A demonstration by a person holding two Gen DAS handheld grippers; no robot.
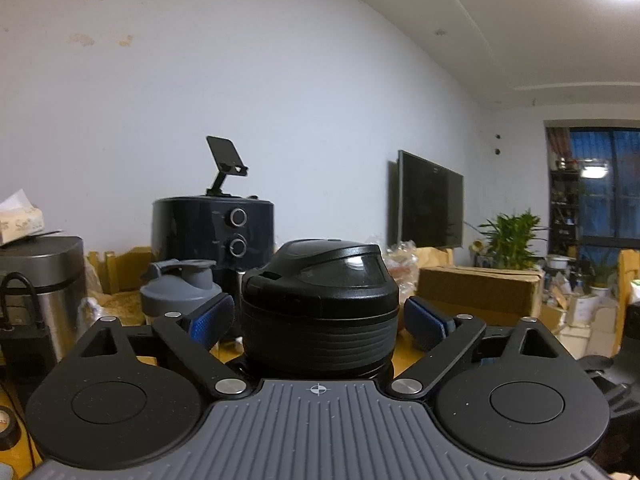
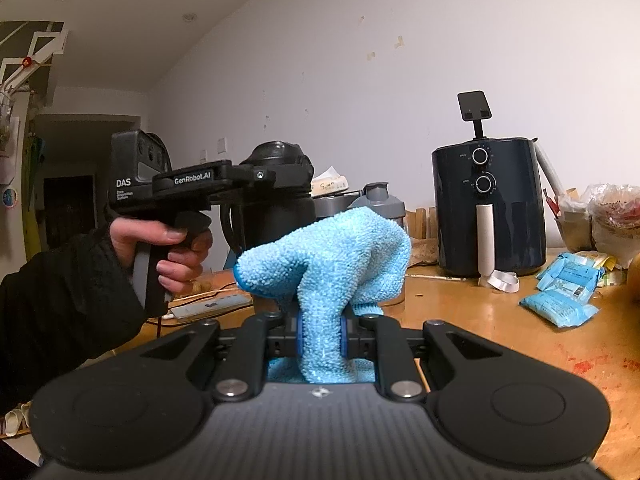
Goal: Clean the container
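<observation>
Black container (image 1: 320, 304), lidded and ribbed at the collar, stands between the blue pads of the left gripper (image 1: 318, 320); the fingers are spread, with a narrow gap showing on each side, so neither pad touches it. Seen from the right wrist, a hand (image 2: 168, 240) in a dark sleeve holds that gripper's pistol handle at the container's upper part. The right gripper (image 2: 321, 342) is clamped on a blue microfibre cloth (image 2: 328, 256), which bunches up above the pads. Behind the container, close by, sit a grey shaker bottle (image 1: 180, 288) and a dark air fryer (image 2: 488, 208). To the right the wooden table (image 2: 480, 328) lies open up to some blue packets (image 2: 560, 304) near its far right side.
</observation>
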